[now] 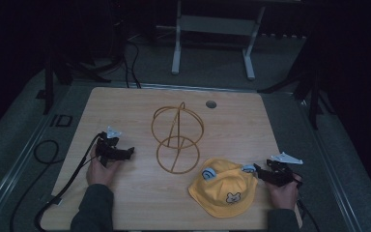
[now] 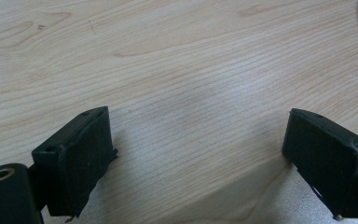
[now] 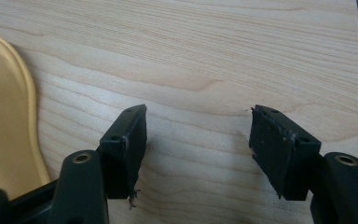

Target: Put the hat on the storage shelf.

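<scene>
We see one soft yellow bucket hat point(image 1: 223, 190) near right on the wooden table point(image 1: 125, 104), just beside our right gripper point(image 1: 258, 170); one gold wire stand point(image 1: 177, 137) at centre. Left gripper point(image 1: 130, 151) and right both gape empty.

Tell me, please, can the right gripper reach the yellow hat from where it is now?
Probably yes. The right gripper is open beside the brim of the yellow hat, and only bare table lies between its jaws, so nothing appears to block it.

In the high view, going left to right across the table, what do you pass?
Left gripper → gold wire stand → yellow hat → right gripper.
</scene>
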`<state>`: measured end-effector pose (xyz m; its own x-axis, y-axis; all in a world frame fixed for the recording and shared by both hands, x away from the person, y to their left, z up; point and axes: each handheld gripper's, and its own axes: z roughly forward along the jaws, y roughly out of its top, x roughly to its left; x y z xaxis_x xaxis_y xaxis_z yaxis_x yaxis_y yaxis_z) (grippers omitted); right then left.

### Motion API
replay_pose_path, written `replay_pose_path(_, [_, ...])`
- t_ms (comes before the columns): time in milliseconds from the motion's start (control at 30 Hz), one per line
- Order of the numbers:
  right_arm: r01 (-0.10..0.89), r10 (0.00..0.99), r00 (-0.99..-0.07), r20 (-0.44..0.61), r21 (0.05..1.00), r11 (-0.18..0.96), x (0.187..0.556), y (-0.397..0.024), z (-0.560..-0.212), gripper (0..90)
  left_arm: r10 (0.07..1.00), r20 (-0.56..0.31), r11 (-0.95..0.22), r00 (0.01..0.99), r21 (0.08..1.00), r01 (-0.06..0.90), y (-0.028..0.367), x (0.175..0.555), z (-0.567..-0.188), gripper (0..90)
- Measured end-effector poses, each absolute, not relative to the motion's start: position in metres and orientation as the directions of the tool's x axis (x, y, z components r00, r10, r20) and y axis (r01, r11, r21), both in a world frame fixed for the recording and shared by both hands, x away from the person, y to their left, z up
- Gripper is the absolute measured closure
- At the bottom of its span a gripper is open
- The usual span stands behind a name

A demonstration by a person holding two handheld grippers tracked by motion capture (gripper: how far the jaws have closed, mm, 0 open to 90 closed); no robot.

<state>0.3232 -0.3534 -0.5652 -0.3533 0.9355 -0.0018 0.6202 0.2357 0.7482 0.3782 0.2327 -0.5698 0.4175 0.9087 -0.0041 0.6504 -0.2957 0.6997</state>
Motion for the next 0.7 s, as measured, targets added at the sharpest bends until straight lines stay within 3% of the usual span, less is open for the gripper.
replay_pose_path(633, [0.620, 0.900, -0.436, 0.026, 0.733, 0.279, 0.3270, -0.3547, -0.5616, 42.2, 0.915, -0.004, -0.283, 0.405, 0.707, 0.648, 0.2339, 0.3777, -0.5696, 12.4])
replay_pose_path(700, [0.613, 0.882, -0.471, -0.009, 0.716, 0.335, 0.3275, -0.3513, -0.5597, 43.1, 0.914, -0.004, -0.283, 0.405, 0.707, 0.648, 0.2339, 0.3777, -0.5696, 12.4])
